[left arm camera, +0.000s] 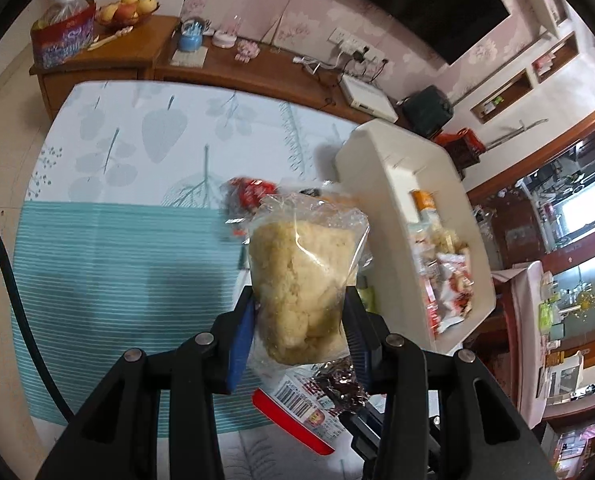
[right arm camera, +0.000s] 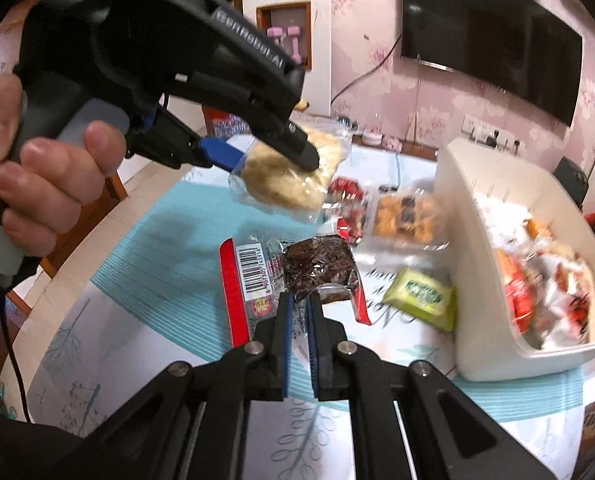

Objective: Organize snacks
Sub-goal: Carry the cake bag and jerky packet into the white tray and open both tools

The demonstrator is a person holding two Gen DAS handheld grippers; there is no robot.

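Both grippers carry a snack clear of the surface, and the step in hand looks like bringing them over to the white bin [right arm camera: 493, 280] on the right.

The left gripper [left arm camera: 299, 320] has its fingers partly closed on the lower half of a clear bag of pale crumbly cake [left arm camera: 301, 280], which stands upright between the blue pads. The right gripper [right arm camera: 299, 308] has its fingers pinched almost shut on the clear wrapper edge of a dark brown bar [right arm camera: 319, 268] in a red-trimmed packet with a barcode.

To do this well, each snack should probably clear the bin's near wall before release. The right grip holds only thin film, so a slow, level carry seems wise, or the packet may slip. The cake bag looks soft; more squeeze could crush it. The 2 grippers are close together, so going one after the other would avoid a knock.

The surface [left arm camera: 109, 248] wears a cloth with teal stripes and grey leaf prints. On it lie a green packet [right arm camera: 421, 296], an orange snack pack [right arm camera: 405, 220] and a red one [right arm camera: 349, 196]. The bin already holds red and white packets. Behind stand a wooden sideboard [left arm camera: 137, 52] with a fruit bowl [left arm camera: 127, 12], pink floral wallpaper and a wall television [right arm camera: 493, 48].
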